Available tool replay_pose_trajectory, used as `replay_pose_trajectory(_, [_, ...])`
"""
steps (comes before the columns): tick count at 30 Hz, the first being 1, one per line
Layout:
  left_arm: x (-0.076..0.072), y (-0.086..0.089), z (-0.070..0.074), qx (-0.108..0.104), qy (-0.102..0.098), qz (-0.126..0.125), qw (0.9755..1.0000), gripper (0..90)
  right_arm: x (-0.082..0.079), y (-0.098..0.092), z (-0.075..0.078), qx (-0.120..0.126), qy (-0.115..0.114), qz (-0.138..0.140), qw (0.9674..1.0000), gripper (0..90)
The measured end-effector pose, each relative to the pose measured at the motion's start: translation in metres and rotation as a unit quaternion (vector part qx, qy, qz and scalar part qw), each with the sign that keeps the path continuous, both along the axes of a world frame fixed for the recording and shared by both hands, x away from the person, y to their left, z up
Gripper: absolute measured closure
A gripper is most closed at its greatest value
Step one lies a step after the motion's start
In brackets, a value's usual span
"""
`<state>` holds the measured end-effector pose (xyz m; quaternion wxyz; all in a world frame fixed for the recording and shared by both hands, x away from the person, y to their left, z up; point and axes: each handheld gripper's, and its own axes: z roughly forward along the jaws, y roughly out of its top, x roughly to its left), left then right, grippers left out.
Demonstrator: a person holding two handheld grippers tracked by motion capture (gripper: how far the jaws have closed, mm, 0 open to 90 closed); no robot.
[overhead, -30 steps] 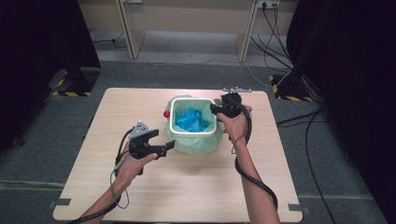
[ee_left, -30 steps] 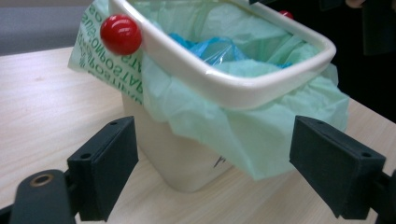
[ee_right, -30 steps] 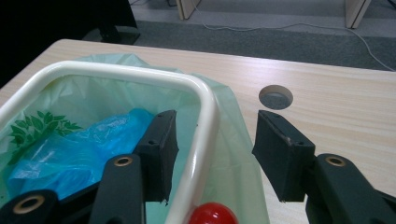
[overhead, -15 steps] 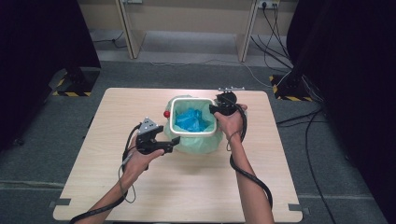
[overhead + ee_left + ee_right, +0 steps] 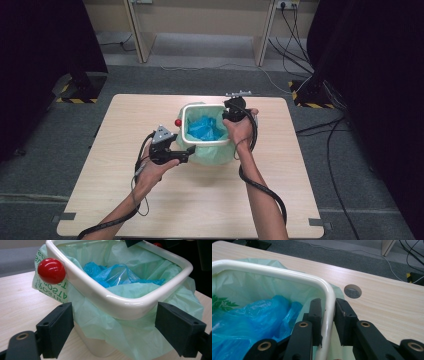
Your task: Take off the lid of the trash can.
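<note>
Right gripper (image 5: pixel 327 322) has just been closing its black jaws on the far right rim of the small cream plastic bin (image 5: pixel 186 116), one jaw inside and one outside; in the right gripper view the inner pad lies against the white rim, while whether the outer pad already presses cannot be told for sure. The bin stands near the middle of the light wooden table (image 5: pixel 125 125), lined with a pale green plastic bag (image 5: pixel 130 330) whose edge is folded down over the outside, and crumpled blue plastic film (image 5: pixel 117 275) lies in the bottom. The left gripper (image 5: pixel 113 332) hangs wide, its pads either side of the near corner of the bin and clear of both rim and liner (nothing is between them that they press).

Judging by this, the work is at an early stage: the bin is being steadied on one side, and the liner appears not yet gathered or lifted, so pulling it free is probably all still to do.

A red round knob (image 5: pixel 51 270) sticks out on the bin's side over the liner and may snag it. A round cable hole (image 5: pixel 352 291) lies in the table beyond the rim, out of the way.
</note>
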<state>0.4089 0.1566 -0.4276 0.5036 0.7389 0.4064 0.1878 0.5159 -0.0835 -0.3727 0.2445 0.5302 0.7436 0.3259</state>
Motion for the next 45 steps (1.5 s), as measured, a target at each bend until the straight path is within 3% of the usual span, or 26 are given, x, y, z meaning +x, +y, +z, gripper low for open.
replay_pose_trajectory(1, [0.0,0.001,0.0,0.002,-0.002,0.002,1.0,14.9,0.0,0.0,0.001,0.01,-0.002,-0.005,0.9999,76.5])
replay_pose_trajectory(11, [-0.003,0.003,0.003,0.004,-0.011,0.01,0.9999,14.9,-0.004,0.001,0.009,0.015,-0.014,-0.01,0.9998,76.8])
replay_pose_trajectory(13, [-0.005,0.002,0.004,0.005,-0.015,0.012,0.9998,15.0,-0.004,0.0,0.014,0.039,-0.015,-0.016,0.999,77.0])
replay_pose_trajectory(20, [-0.008,-0.002,0.003,0.002,-0.018,0.008,0.9998,15.0,-0.005,0.002,0.023,0.043,-0.02,-0.015,0.9988,79.4])
replay_pose_trajectory(33, [-0.01,-0.009,0.004,0.024,-0.036,0.009,0.999,16.9,-0.005,-0.007,0.03,0.07,-0.017,-0.026,0.9971,79.6])
replay_pose_trajectory(45, [-0.012,-0.013,0.013,0.014,-0.053,0.02,0.9983,16.7,-0.01,-0.02,0.039,0.085,-0.02,-0.027,0.9958,80.6])
